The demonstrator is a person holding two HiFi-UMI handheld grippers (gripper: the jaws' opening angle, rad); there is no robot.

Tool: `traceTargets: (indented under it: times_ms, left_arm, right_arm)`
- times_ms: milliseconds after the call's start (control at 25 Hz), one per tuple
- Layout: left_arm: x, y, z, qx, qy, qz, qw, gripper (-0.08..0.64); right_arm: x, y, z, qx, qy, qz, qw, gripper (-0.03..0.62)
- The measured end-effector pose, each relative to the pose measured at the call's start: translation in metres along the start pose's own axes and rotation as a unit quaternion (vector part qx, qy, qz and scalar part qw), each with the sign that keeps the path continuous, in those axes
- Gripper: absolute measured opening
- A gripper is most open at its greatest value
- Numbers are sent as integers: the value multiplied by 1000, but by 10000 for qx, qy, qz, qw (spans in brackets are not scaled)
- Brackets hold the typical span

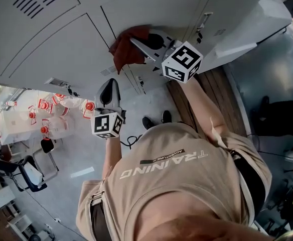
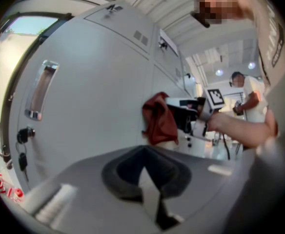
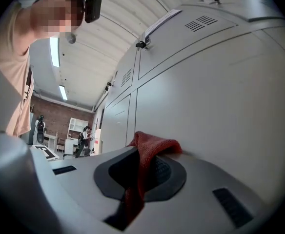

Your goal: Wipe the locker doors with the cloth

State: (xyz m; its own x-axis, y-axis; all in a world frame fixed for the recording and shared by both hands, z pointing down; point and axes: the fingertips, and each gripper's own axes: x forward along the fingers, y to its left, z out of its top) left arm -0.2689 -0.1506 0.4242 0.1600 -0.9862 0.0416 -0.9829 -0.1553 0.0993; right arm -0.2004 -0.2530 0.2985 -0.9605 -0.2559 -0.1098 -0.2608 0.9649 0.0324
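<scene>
While right gripper (image 3: 141, 165) pinches cloth (image 1: 127, 49) against locker door (image 1: 56, 36), left gripper (image 2: 150, 182) apart from cloth, jaws pressed together, empty.

The cloth (image 1: 128, 48) is rust red, the locker doors (image 1: 51, 44) pale grey (a dull, even shade), the marker cubes (image 1: 182, 62) black-and-white squares, the shirt (image 1: 186, 174) tan.

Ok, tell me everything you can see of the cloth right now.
The cloth is rust red, with a looped, towel-like weave in the right gripper view. It is bunched, not spread: one end is clamped in the right tongs, the rest folds over their tip and hangs in soft creases. It lies against a grey locker door. The left tongs are clear of it.
</scene>
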Motion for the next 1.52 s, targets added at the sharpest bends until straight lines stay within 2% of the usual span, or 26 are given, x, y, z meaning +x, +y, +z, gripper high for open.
traceTargets:
  times_ms: [80,160,240,440,480,560,640,720,960,1200,1320,1400,1520]
  left_arm:
    - [0,0,-2,-11,16,12,10000,5]
    - [-1,1,-4,-11,55,40,10000,5]
    - [-2,2,-7,-12,102,70,9999,5]
    - [-1,1,-11,-9,155,104,9998,5]
    - [-1,0,-11,0,157,115,9998,5]
    - [-2,0,-11,14,165,141,9998,5]
    - [-3,0,-12,22,185,164,9997,5]
    - [-4,0,-13,32,216,184,9996,5]
    - [-5,6,-14,60,255,258,9993,5]
    - [0,6,-16,57,247,260,9993,5]
    - [2,2,-16,54,252,231,9994,5]
    - [3,1,-16,56,246,220,9994,5]
    - [5,-1,-14,72,218,216,9995,5]
  right_arm:
    - [-3,-1,-15,-85,153,-39,9998,28]
    - [-4,-1,-42,-232,578,-69,9980,29]
    - [-4,0,-71,-156,864,-37,9961,28]
    - [-13,-4,-94,679,361,134,9969,28]
    - [-14,-4,-98,704,370,143,9967,28]
    - [-17,-4,-118,562,719,102,9958,28]
    - [-19,-3,-150,404,1239,57,9915,28]
    - [-22,-3,-179,440,1572,21,9866,28]
    - [-32,-7,-252,881,2247,-188,9703,28]
    - [-44,-14,-303,1237,2696,-264,9546,29]
    - [-52,-13,-309,1235,2844,-332,9501,29]
    - [-55,-9,-290,1174,2653,-263,9566,28]
    - [-63,2,-237,950,2159,-79,9718,28]
